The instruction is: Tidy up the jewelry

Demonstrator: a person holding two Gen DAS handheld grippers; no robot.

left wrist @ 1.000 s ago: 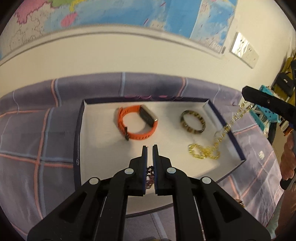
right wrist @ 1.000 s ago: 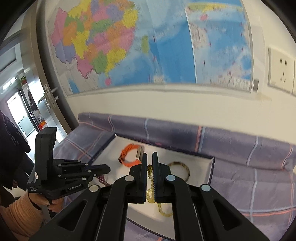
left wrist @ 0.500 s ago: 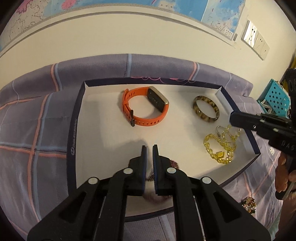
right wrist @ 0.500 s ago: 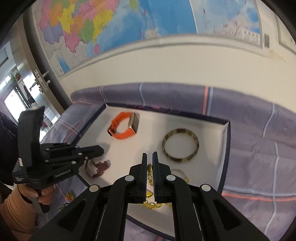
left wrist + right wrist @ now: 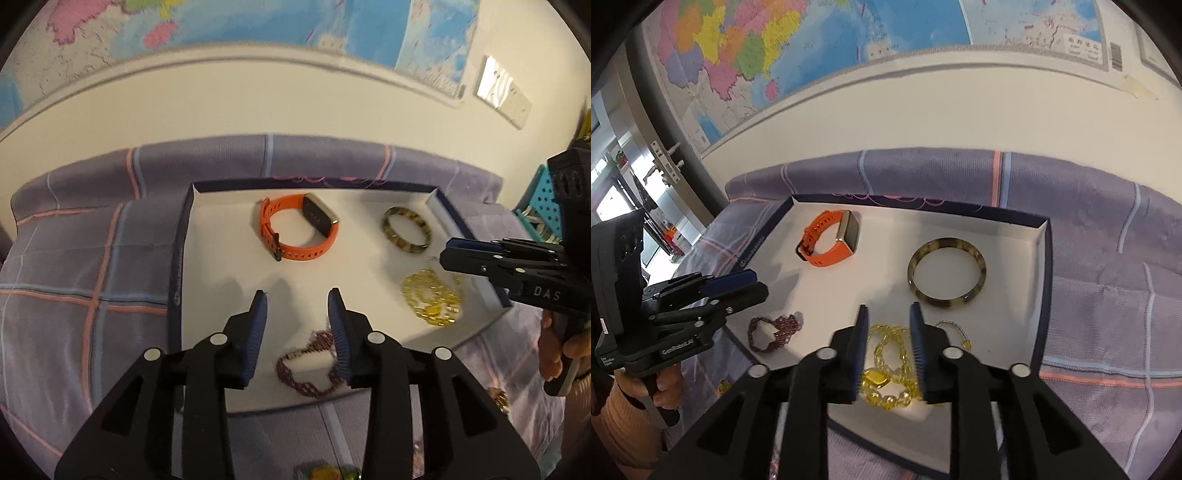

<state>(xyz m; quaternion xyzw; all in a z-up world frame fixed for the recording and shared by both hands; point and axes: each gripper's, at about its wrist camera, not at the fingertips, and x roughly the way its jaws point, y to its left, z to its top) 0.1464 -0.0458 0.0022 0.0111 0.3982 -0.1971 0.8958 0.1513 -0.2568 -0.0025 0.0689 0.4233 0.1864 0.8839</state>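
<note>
Lying loose in the tray [image 5: 1043, 258], the gold chain [image 5: 886, 373] sat near-right and the bead bracelet [image 5: 310, 369] near-left, each apparently just dropped. Both jaws had just been opening: left gripper [image 5: 297, 314] and right gripper [image 5: 888, 325] stood partly parted, gripping nothing. Farther off lay the watch [image 5: 299, 229] and bangle [image 5: 947, 273].

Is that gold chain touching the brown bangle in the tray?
Apart. The right wrist view shows bare white tray floor between the gold chain and the brown bangle.
</note>
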